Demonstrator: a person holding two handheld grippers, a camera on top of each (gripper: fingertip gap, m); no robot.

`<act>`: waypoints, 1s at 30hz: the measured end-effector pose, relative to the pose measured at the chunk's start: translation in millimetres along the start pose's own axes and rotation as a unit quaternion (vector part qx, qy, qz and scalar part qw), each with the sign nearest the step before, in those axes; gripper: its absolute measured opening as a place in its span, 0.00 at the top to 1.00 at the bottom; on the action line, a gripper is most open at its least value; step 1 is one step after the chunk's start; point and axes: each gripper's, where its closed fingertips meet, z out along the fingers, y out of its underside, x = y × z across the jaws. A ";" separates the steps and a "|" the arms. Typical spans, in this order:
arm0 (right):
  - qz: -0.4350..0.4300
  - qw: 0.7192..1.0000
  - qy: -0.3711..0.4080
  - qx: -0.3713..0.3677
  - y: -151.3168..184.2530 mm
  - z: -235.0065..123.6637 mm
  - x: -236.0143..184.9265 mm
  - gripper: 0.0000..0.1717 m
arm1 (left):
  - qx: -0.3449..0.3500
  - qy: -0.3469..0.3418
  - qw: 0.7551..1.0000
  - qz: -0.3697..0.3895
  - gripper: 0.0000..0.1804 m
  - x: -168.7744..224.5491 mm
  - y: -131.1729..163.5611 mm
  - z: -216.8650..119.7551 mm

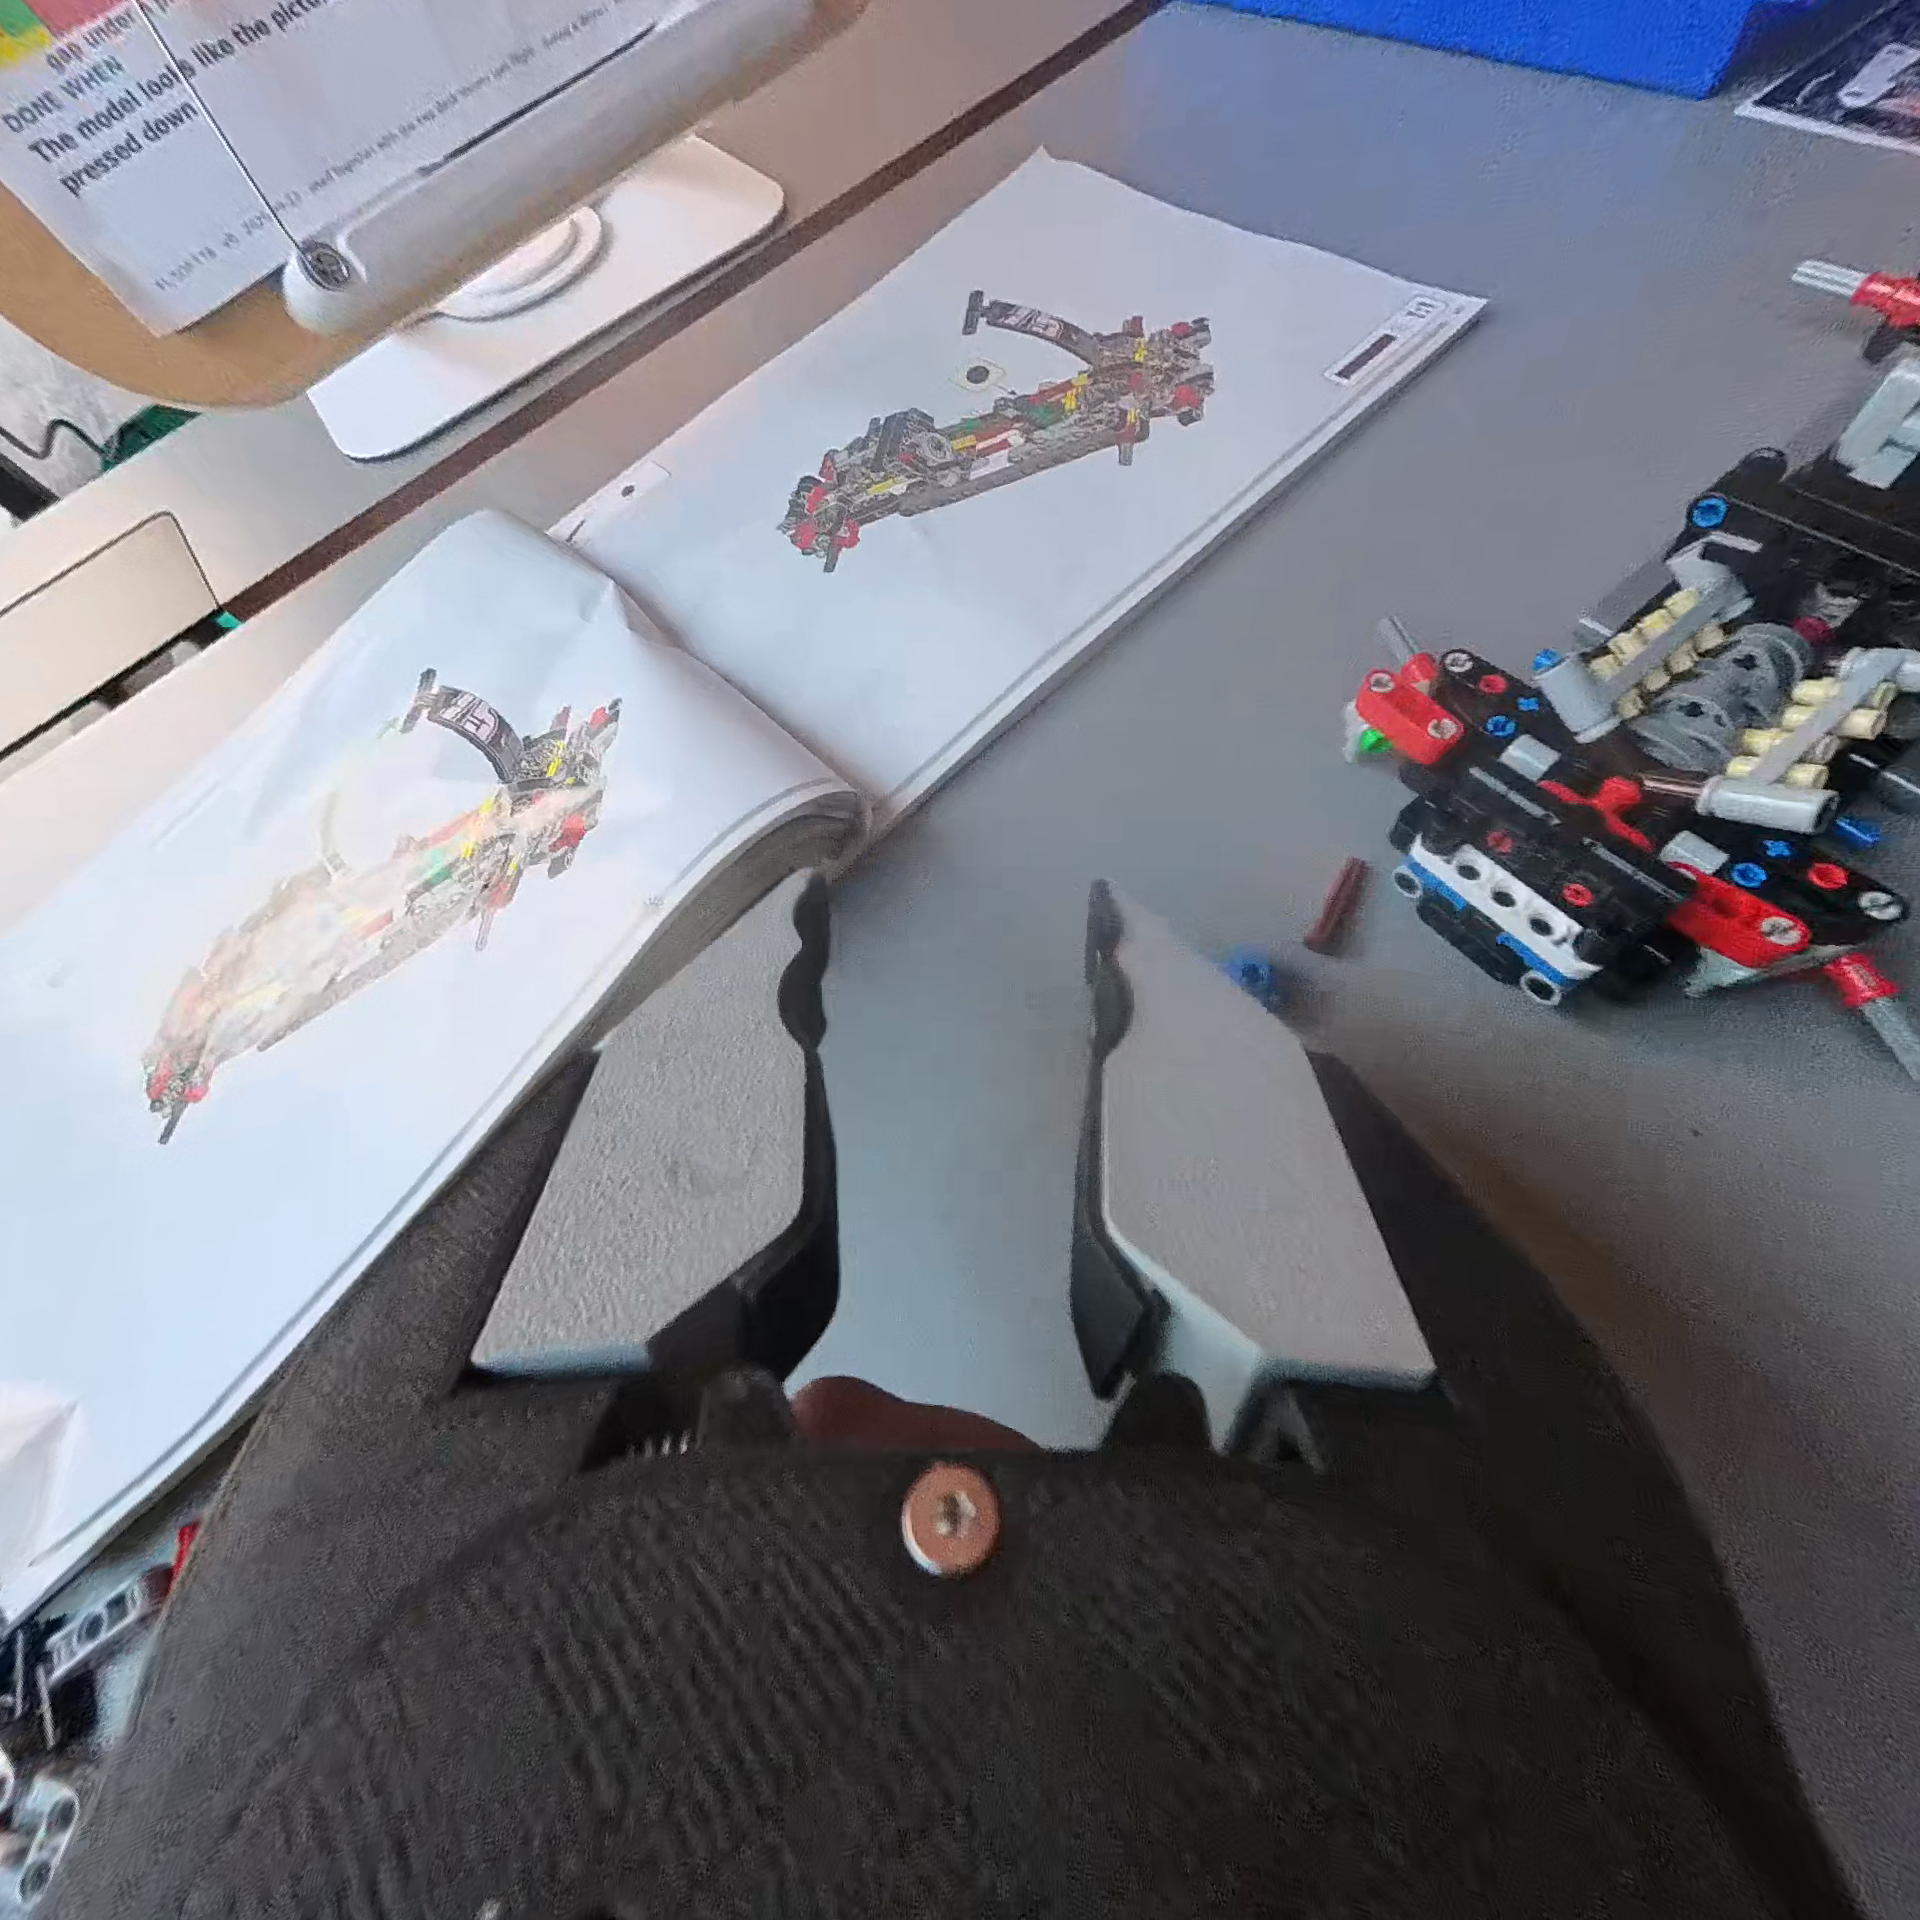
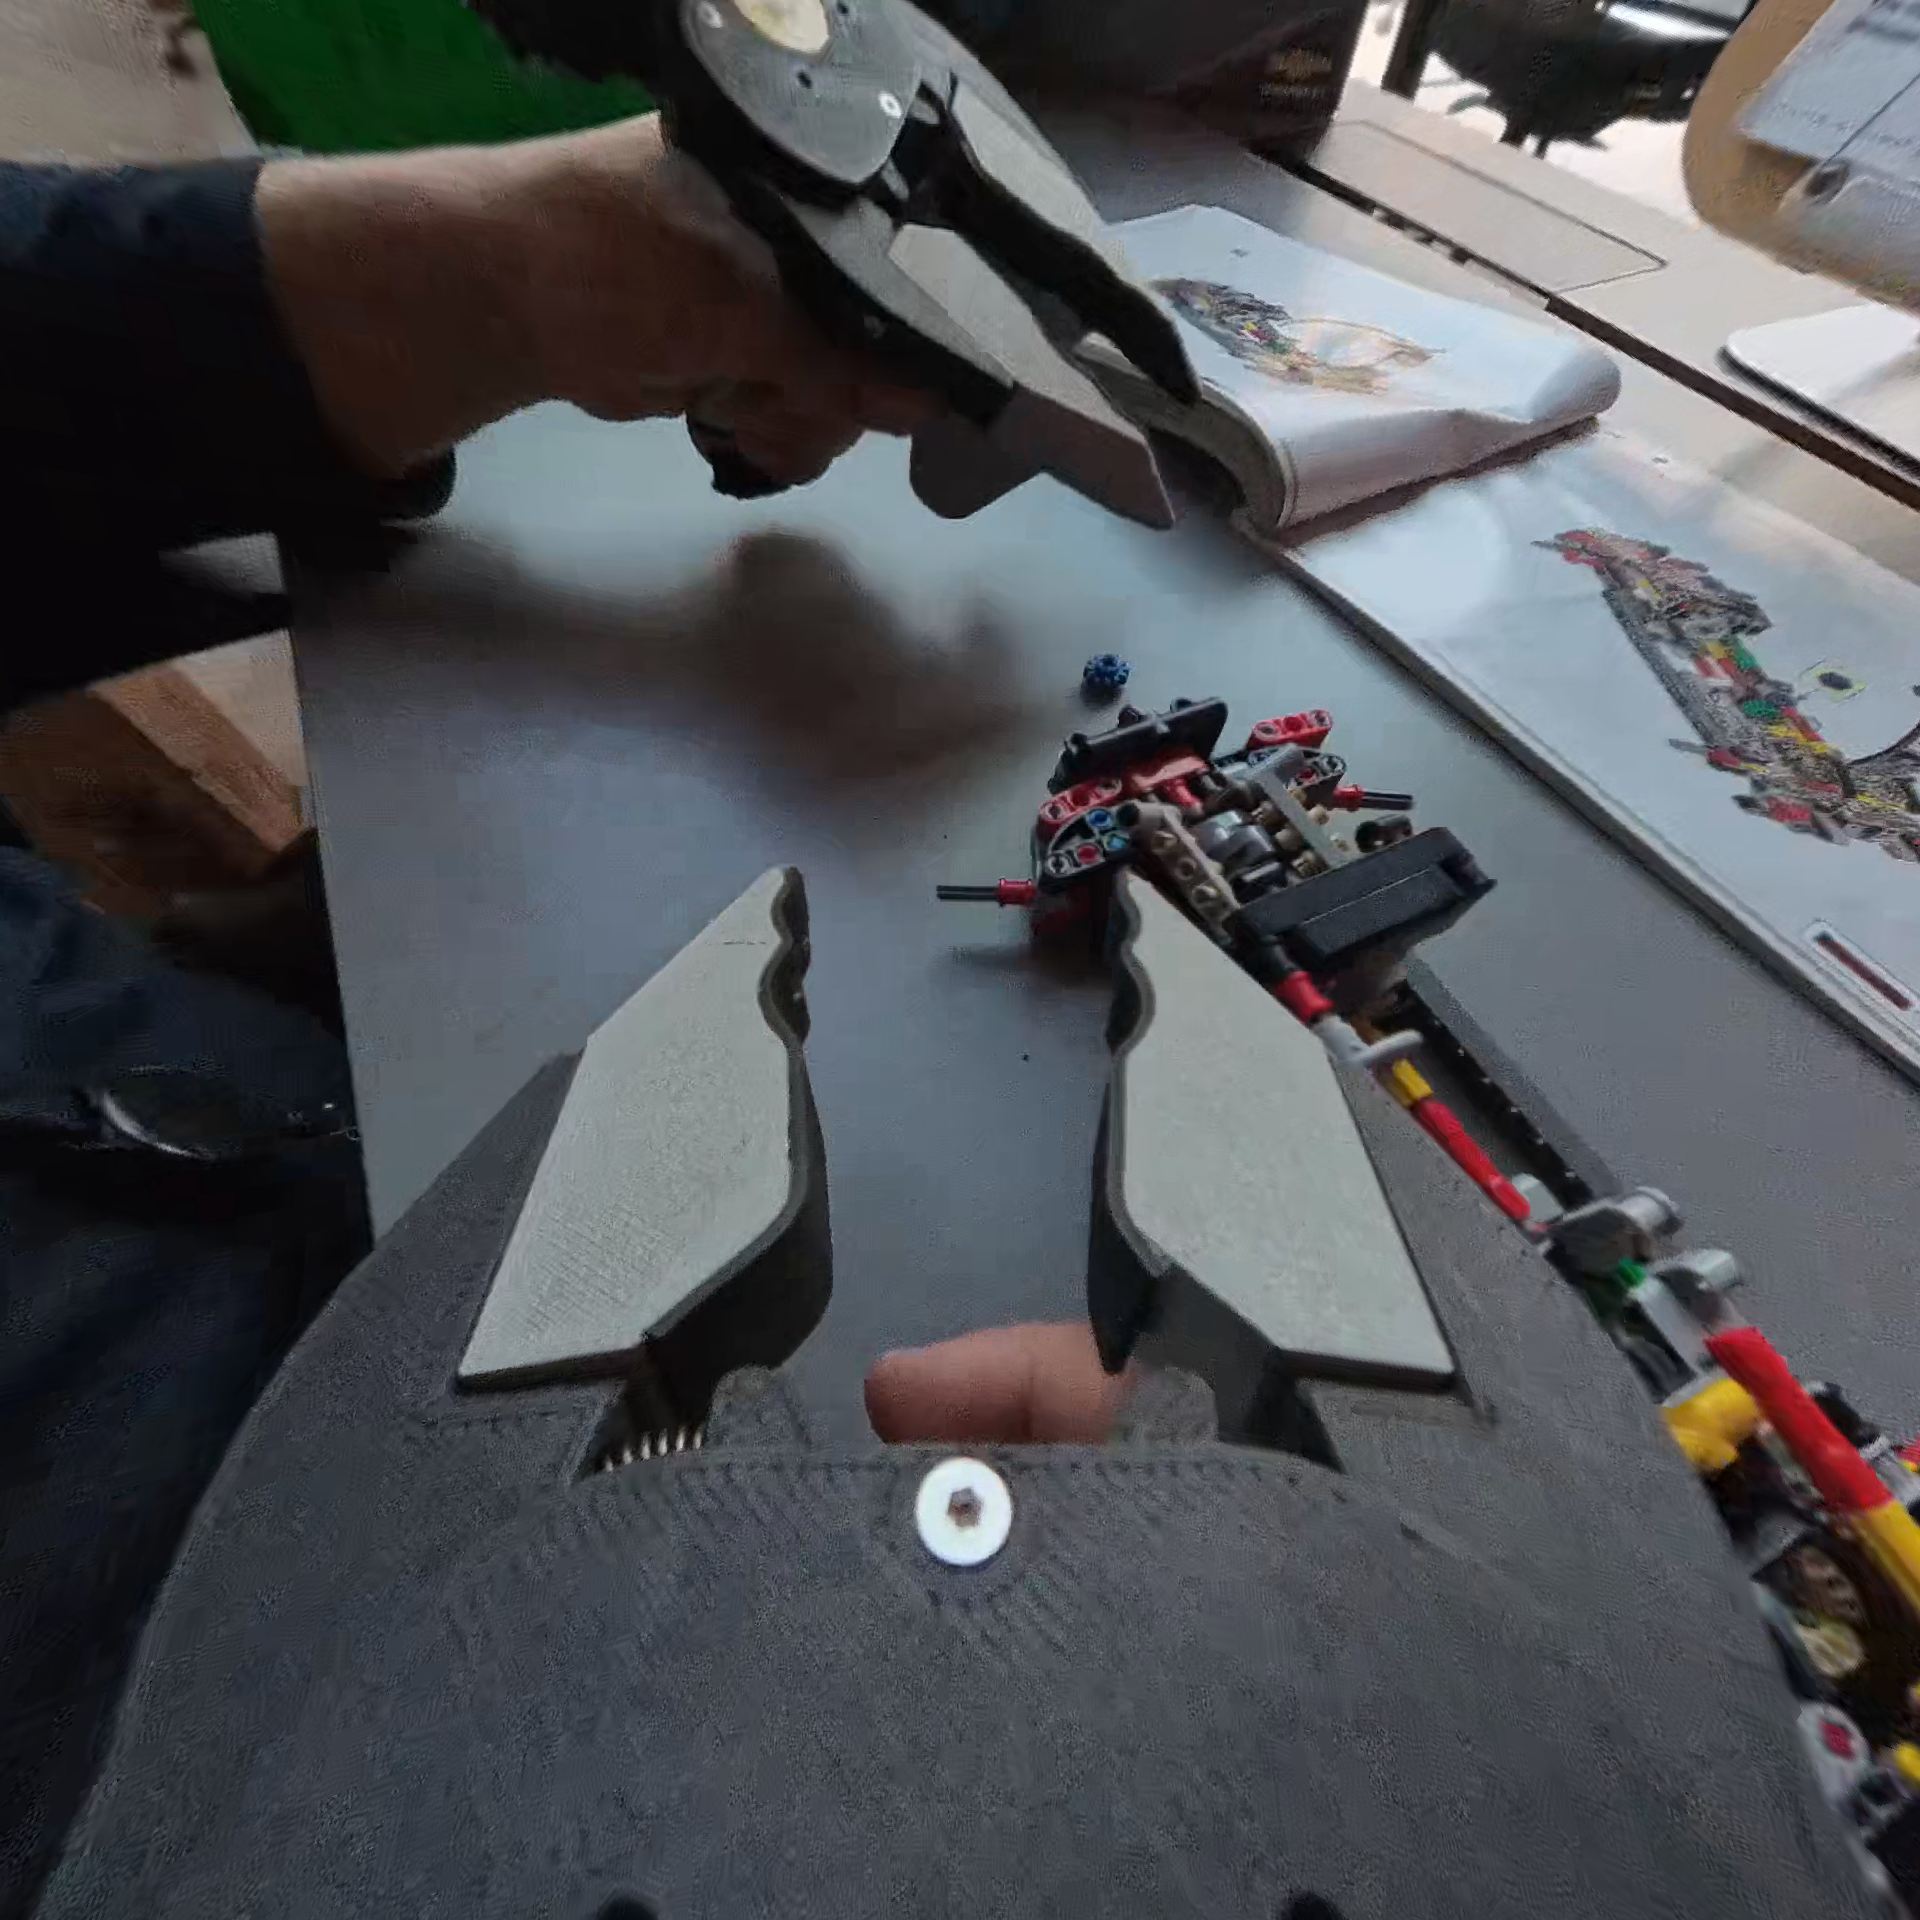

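Note:
My left gripper (image 1: 956, 904) is open and empty above the grey table (image 1: 1039, 831), its fingertips near the lower edge of an open instruction book (image 1: 644, 707). A small blue piece (image 1: 1252, 971) and a dark red pin (image 1: 1335, 902) lie just right of its right finger. A partly built brick model (image 1: 1621, 821) in black, red, grey and white lies to the right. My right gripper (image 2: 961, 914) is open and empty, its right fingertip (image 2: 1127, 935) close beside the near end of the long model (image 2: 1247, 831). The left gripper (image 2: 1039, 343), held by a hand, shows in the right wrist view by the book (image 2: 1403, 405).
A monitor stand (image 1: 540, 312) with a paper sheet (image 1: 208, 125) stands behind the book. A blue box (image 1: 1507, 31) is at the far right. Loose pieces (image 1: 62, 1662) lie at the lower left. A small blue gear (image 2: 1104, 668) lies near the model. The table's left edge (image 2: 312, 831) is close.

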 end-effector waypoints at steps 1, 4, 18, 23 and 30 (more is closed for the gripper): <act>-0.015 1.000 0.011 -0.004 6.0 1.4 -2.8 0.68 | 0.002 -0.003 1.000 -0.004 0.73 -2.3 -0.4 2.0; -0.054 0.998 0.028 0.014 2.9 -2.3 -9.1 0.70 | -0.006 -0.015 1.000 -0.024 0.70 -12.7 6.0 4.4; -0.005 0.987 0.012 0.163 -31.3 -29.9 10.9 0.76 | -0.020 -0.010 0.998 -0.053 0.69 -37.9 24.9 1.1; 0.018 0.983 0.018 0.182 -35.4 -32.8 23.8 0.76 | -0.012 0.010 0.996 -0.084 0.70 -40.0 23.8 0.1; 0.011 0.981 0.046 0.188 -37.1 -33.8 36.6 0.78 | -0.022 0.024 0.996 -0.082 0.71 -36.4 25.7 2.6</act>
